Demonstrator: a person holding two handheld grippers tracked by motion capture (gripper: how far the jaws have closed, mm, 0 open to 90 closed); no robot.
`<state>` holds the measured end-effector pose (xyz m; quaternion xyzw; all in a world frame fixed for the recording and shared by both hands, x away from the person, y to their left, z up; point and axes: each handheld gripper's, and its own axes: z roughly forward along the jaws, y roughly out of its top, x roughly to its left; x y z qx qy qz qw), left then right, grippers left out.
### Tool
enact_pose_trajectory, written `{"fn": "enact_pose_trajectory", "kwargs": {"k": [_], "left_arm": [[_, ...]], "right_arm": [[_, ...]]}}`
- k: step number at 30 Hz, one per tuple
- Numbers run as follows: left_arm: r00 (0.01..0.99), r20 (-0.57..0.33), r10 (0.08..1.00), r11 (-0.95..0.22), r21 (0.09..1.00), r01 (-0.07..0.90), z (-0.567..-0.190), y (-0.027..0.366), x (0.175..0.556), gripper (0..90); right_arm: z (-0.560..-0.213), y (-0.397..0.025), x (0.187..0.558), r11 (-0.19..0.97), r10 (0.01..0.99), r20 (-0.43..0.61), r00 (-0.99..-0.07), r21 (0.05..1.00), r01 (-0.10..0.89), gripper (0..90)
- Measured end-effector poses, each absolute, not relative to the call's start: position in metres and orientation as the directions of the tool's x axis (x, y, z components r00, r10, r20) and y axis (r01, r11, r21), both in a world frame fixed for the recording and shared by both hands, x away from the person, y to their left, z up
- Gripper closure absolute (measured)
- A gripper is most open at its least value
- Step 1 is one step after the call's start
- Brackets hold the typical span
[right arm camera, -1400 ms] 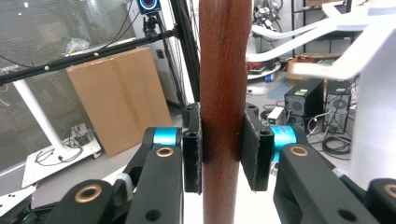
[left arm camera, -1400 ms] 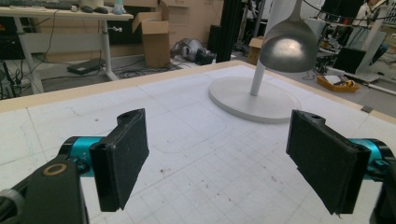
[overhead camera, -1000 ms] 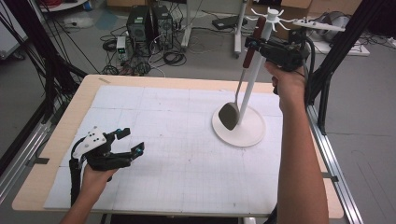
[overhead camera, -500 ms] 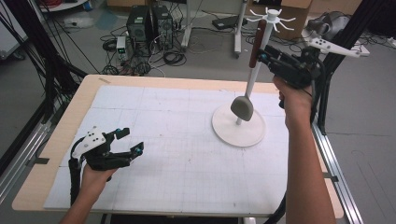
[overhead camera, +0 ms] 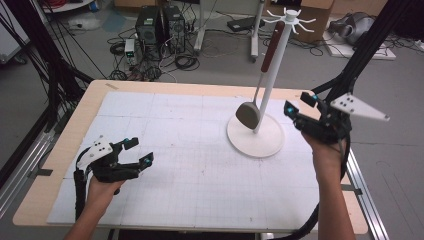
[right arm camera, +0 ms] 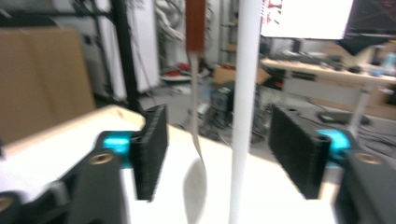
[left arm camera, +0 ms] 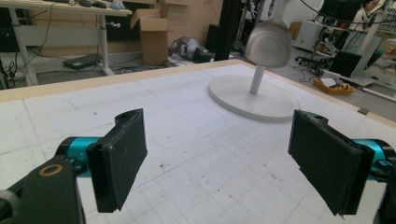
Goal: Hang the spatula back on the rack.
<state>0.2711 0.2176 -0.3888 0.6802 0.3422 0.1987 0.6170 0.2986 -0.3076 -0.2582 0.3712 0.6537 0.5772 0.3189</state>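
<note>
While the high view looks down on the white gridded mat [overhead camera: 200, 150] that covers the wooden table [overhead camera: 90, 105], a ladle [overhead camera: 255, 95] with a reddish-brown handle hangs from one of the hooks at the top of a white utensil stand [overhead camera: 272, 75]. Its grey bowl hangs low, just above the stand's round base, on the side toward the middle of the table. The right gripper [overhead camera: 300, 107] is held at the table's right edge, near the base but apart from it, its jaws spread with nothing between them, pointing toward the stand. The left gripper [overhead camera: 137, 152] sits well apart at the near left part of the mat, resting in the person's hand, jaws likewise parted and empty.

From the left gripper view, the left gripper [left arm camera: 217, 154] has its two black pads wide apart over the bare mat [left arm camera: 187, 140]. Farther off stand the round white base of the stand [left arm camera: 254, 95] and the rounded grey back of the ladle bowl [left arm camera: 270, 44] hanging above it.

From the right gripper view, somewhat blurred, the right gripper [right arm camera: 217, 154] has its ribbed jaws open. Between them, farther off, rise the white pole of the stand [right arm camera: 243, 107] and, just to its left, the ladle [right arm camera: 195, 140], brown handle above, thin shaft and pale bowl below. Neither jaw touches them.
</note>
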Motion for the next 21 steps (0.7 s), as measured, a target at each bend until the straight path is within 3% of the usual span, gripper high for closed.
{"fn": "enact_pose_trajectory", "kwargs": {"k": [5,13,21], "left_arm": [[0.678,-0.159,0.718,0.004,0.975,0.224,-0.390,0.221,0.273,17.0],[0.674,-0.138,0.725,-0.009,0.978,0.210,-0.394,0.225,0.276,17.1],[0.672,-0.146,0.726,-0.001,0.977,0.214,-0.399,0.231,0.277,17.2]], "right_arm": [[-0.301,-0.308,0.279,0.108,0.882,-0.005,-0.470,0.975,0.192,19.3],[-0.366,-0.310,0.246,0.088,0.898,0.044,-0.437,0.957,0.276,18.2],[-0.391,-0.303,0.230,0.142,0.904,-0.004,-0.427,0.946,0.290,18.3]]}}
